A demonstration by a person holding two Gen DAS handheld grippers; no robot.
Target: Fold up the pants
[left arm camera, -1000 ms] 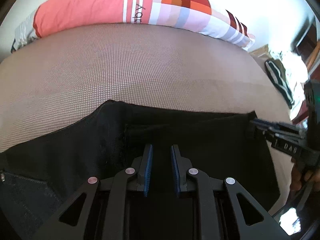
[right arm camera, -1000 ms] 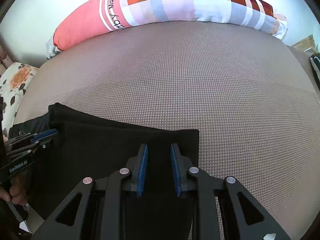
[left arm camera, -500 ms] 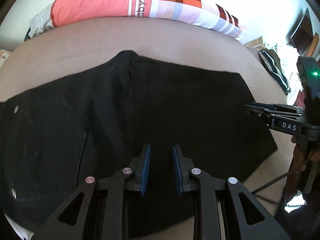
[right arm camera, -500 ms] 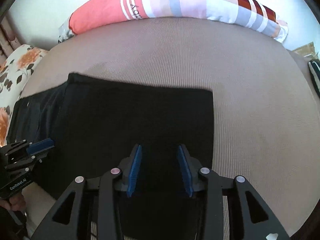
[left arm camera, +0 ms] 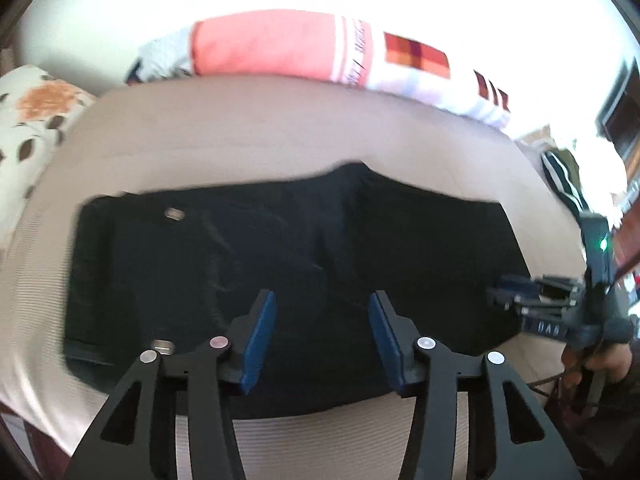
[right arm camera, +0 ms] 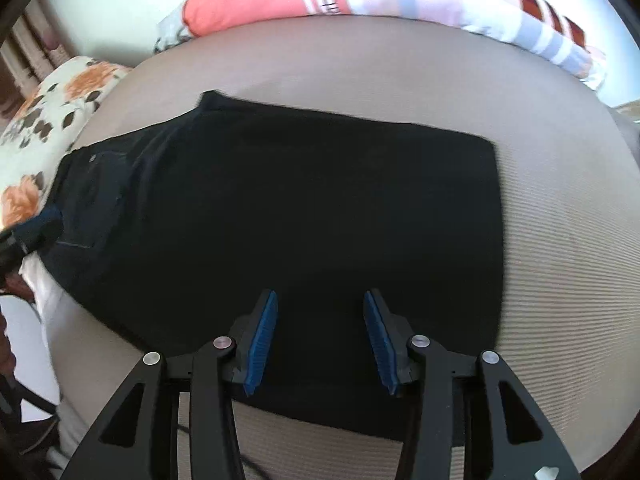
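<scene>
Black pants (left arm camera: 304, 272) lie folded into a flat rectangle on the beige bed (left arm camera: 248, 120), waistband end with metal studs at the left in the left wrist view. My left gripper (left arm camera: 322, 316) hovers above their near edge, jaws opening, nothing between the blue pads. In the right wrist view the pants (right arm camera: 304, 216) fill the middle, and my right gripper (right arm camera: 320, 316) hangs over their near edge, jaws opening and holding nothing. The right gripper (left arm camera: 520, 300) also shows at the pants' right end in the left wrist view, the left gripper (right arm camera: 36, 232) at the left edge of the right wrist view.
A long pink and checked pillow (left arm camera: 320, 52) lies along the far side of the bed. A floral cushion (right arm camera: 48, 112) sits at the left. Striped dark clothing (left arm camera: 560, 180) lies off the bed's right side. A person's hand (left arm camera: 596, 364) holds the right gripper.
Both grippers have drawn back and up from the pants and their jaws have spread apart. The whole folded garment now shows in both views, where only its near part showed before.
</scene>
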